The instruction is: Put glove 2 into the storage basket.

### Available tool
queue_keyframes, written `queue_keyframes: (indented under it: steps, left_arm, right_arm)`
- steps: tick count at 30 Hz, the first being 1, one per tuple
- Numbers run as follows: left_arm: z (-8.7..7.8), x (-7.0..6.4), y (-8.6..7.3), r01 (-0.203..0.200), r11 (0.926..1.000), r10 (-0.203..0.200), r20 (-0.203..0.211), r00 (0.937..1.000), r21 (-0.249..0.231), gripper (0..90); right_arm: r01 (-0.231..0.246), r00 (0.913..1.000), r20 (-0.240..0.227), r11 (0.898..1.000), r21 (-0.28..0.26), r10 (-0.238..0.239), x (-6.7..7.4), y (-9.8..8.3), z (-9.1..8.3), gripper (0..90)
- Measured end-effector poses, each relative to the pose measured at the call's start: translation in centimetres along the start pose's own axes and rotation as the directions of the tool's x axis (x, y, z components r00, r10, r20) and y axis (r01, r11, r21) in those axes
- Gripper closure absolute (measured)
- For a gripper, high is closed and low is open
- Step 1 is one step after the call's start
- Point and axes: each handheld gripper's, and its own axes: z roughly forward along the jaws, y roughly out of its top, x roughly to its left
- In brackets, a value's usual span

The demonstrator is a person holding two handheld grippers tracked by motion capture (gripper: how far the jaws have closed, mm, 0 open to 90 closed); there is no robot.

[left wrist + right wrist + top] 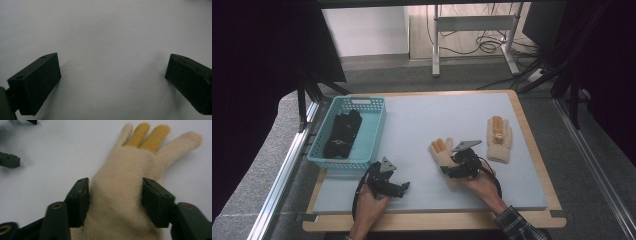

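**Loose hold on the near glove could let it slip or bunch**

The cream knitted glove with two mustard-yellow fingers (125, 187) lies flat on the pale blue-grey table mat (422, 125), to the right of the turquoise plastic lattice basket (374, 125) and nearer the person than it. The right gripper (451, 167) straddles the glove's palm: in the right gripper view its two black jaws stand at either edge of the fabric, touching it at the sides but not visibly squeezing it, so I judge the glove bracketed rather than firmly held.

A second cream glove with yellow fingers (499, 137) lies further right of the basket, well apart from the first. A black folded cloth item (343, 132) lies inside the basket.

The left gripper (404, 186) hovers over bare mat just in front of the basket, its jaws spread wide with nothing between them.

Risks, as I judge them:
- If the right jaws lift without pinching tighter, the soft knit may slide out.
- Closing across the full palm may only bunch the fabric, giving a weak grip.
- A limp glove carried toward the basket could snag on its rim.
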Motion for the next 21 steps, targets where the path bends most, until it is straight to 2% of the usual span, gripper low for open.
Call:
queue_keyframes:
  steps: [4,7,10,12,17,21]
  left_arm:
    - [0.0,0.0,0.0,-0.003,1.0000,0.003,-0.001,1.0000,0.000,0.0]
    - [0.0,0.0,0.0,-0.001,1.0000,0.001,0.000,1.0000,0.000,0.0]
    - [0.0,0.0,0.0,-0.001,1.0000,0.001,0.000,1.0000,0.000,0.0]
    - [0.0,0.0,0.0,-0.001,1.0000,0.001,0.000,1.0000,0.000,0.0]
    - [0.0,0.0,0.0,-0.001,1.0000,0.001,-0.001,1.0000,0.000,0.0]
    - [0.0,0.0,0.0,-0.001,1.0000,0.001,0.000,1.0000,-0.001,0.0]
  right_arm:
    - [0.005,0.9996,0.026,0.998,-0.065,-0.004,-0.7,0.7,-2.3,35.6]
    - [-0.005,0.9993,0.037,0.998,-0.065,0.007,-2.4,0.6,-4.0,51.9]
    - [-0.008,0.9984,0.056,1.000,-0.020,0.009,-3.6,-0.6,-4.4,68.8]
    - [-0.023,0.9987,0.045,1.000,-0.011,0.024,-4.1,-1.6,-4.3,76.0]
    - [-0.025,0.9996,0.013,1.000,0.001,0.025,-4.1,-3.6,-4.0,81.9]
    - [-0.007,0.9996,-0.026,1.000,-0.006,0.006,-3.0,-3.9,-3.7,82.4]
